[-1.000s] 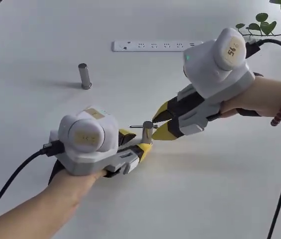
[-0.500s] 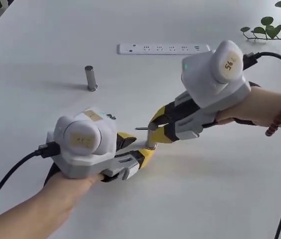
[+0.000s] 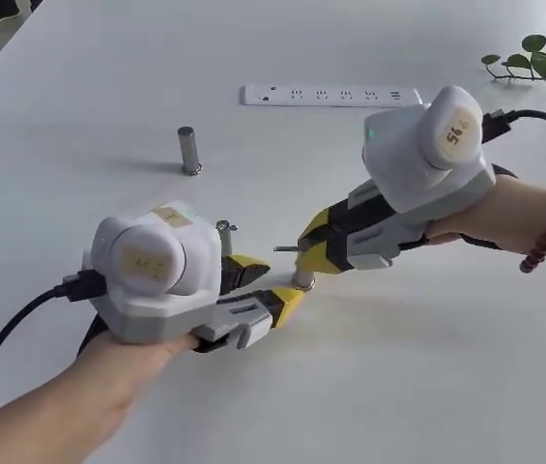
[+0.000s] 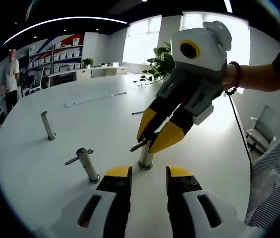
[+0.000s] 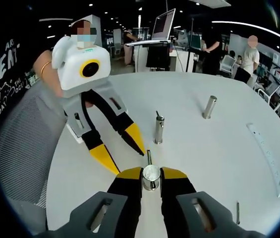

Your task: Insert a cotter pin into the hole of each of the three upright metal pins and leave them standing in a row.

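Right hand-held gripper (image 5: 151, 173) grips the upright metal pin (image 4: 145, 159) by its top — cotter pin (image 4: 138, 146) pokes out sideways, level. Left hand-held gripper (image 4: 148, 171) gapes near its foot.

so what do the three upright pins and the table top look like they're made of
The upright pins look like bare steel or similar metal: silver-grey, smooth, with bright highlights down their sides. The cotter pin through one looks like thin grey metal wire. The table top is matte white, perhaps laminate or paint; soft shadows, no grain, so its core is unclear.
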`<state>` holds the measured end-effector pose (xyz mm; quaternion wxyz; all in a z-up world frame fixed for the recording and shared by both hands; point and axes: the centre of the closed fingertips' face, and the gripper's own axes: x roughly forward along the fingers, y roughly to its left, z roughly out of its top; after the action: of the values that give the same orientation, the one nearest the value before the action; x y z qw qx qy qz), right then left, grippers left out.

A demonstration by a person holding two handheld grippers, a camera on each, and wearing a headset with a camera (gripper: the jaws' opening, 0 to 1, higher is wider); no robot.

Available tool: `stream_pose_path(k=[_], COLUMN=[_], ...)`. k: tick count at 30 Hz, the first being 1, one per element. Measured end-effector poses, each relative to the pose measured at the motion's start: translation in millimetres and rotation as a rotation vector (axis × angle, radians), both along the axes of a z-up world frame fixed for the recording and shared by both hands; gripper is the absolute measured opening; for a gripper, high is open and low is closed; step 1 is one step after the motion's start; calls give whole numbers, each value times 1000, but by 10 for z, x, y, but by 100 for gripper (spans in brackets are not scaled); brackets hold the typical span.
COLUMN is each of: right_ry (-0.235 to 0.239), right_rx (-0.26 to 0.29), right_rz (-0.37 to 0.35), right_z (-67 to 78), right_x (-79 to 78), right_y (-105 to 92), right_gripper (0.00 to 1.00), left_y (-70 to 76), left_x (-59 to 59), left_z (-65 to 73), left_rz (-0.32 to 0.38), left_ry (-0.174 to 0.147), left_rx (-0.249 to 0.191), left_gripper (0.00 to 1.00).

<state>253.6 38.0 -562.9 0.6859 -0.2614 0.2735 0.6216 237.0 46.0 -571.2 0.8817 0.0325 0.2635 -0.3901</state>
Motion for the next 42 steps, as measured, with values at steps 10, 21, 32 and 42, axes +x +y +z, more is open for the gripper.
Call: stream_pose_path(k=[10,21,32,42], right_ry=[-4,-32,-41,-26], right_rx=[-23,-28,-38,-41], right_rz=[14,24,28,29], right_z=[12,62,64,28], right_x=[-6,138,251,301], right_y=[0,40,81,85], right_gripper=[8,8,8,8], left_y=[57,125,234,295], left_x=[-2,-80,-175,-241], left_z=[79,119,190,228], left_rz=[16,1,-16,-19], left_ry=[-13,-12,-37,-30], left_rx=[-24,-29,-47,-65], left_gripper=[28,30,36,41])
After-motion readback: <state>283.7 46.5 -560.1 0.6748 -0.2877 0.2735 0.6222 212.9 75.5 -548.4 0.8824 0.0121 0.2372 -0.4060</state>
